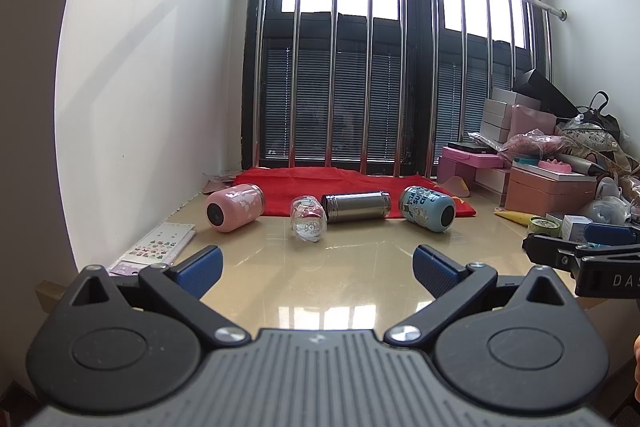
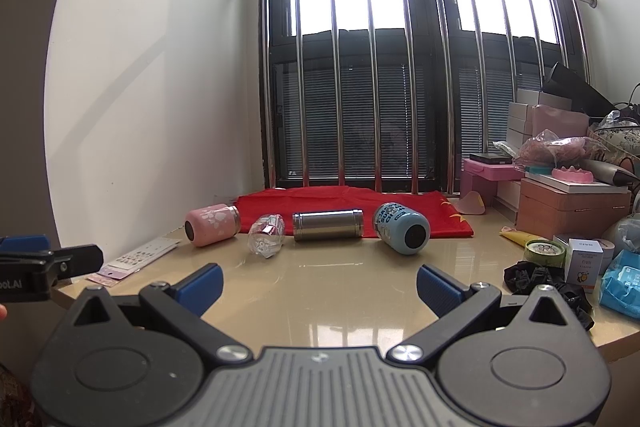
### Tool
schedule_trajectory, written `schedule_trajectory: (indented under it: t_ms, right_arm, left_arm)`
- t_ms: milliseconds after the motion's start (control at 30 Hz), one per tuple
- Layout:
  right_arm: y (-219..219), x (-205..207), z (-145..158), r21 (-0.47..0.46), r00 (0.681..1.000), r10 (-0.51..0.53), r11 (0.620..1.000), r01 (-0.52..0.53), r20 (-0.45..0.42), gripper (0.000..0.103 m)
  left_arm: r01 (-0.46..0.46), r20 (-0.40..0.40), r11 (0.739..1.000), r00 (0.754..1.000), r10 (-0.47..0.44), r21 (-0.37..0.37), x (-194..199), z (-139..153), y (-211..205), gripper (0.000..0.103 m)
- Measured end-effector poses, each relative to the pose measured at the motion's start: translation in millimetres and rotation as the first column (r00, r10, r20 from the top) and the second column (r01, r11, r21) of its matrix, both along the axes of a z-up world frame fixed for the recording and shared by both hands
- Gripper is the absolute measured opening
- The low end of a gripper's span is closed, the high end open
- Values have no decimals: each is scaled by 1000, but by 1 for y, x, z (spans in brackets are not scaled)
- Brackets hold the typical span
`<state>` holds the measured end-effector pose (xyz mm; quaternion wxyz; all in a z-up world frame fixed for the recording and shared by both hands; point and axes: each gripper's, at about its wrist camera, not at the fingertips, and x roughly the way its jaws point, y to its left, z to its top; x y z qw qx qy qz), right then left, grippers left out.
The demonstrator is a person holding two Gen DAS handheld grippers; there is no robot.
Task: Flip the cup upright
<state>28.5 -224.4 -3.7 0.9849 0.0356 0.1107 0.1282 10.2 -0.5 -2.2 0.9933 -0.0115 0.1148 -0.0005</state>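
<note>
Glossy beige stone forms the tabletop (image 1: pixel 360 267), which mirrors the barred window (image 1: pixel 360 67) behind it and meets a plain white wall. Four cylindrical containers lie on their sides in a row along the front edge of a crumpled red cloth (image 1: pixel 340 179), the landmark here. At the cloth's left end lies a matte pink cup (image 1: pixel 234 207) printed with pale blossoms, its dark round end facing the cameras. Next comes a crinkled clear plastic bottle (image 1: pixel 308 218), lying on bare stone just in front of the cloth. Touching the bottle is a brushed steel tumbler (image 1: pixel 356 207), lying crosswise on the cloth's front edge. Toward the cloth's right end lies a light blue cup (image 1: pixel 427 207) with cartoon lettering, its dark round end also turned forward. Left of the cloth, near the wall, lies one flat sticker sheet (image 1: pixel 160 245). Right of the cloth rises a heap of pink and white boxes (image 1: pixel 548 183), bags and small jars. Two tools hover over the near table edge, well apart from the cloth: the left gripper (image 1: pixel 318 265) and the right gripper (image 2: pixel 319 281), each with ribbed blue pads (image 2: pixel 208 285) on black linkage arms, each spread wide with nothing between the jaws.
</note>
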Motion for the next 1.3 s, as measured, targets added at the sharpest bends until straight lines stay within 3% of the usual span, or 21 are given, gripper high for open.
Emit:
schedule_trajectory:
  t_ms: [967, 1300]
  right_arm:
    - [-1, 0, 0, -1, 1000, 0, 1000, 0, 1, 103]
    - [-25, 31, 4, -4, 999, -36, 999, 36, -1, 103]
  left_arm:
    - [1, 1, 1000, 1000, -1, 2, -1, 1, -1, 103]
    - [36, 2, 999, 999, -36, 26, 46, 15, -23, 103]
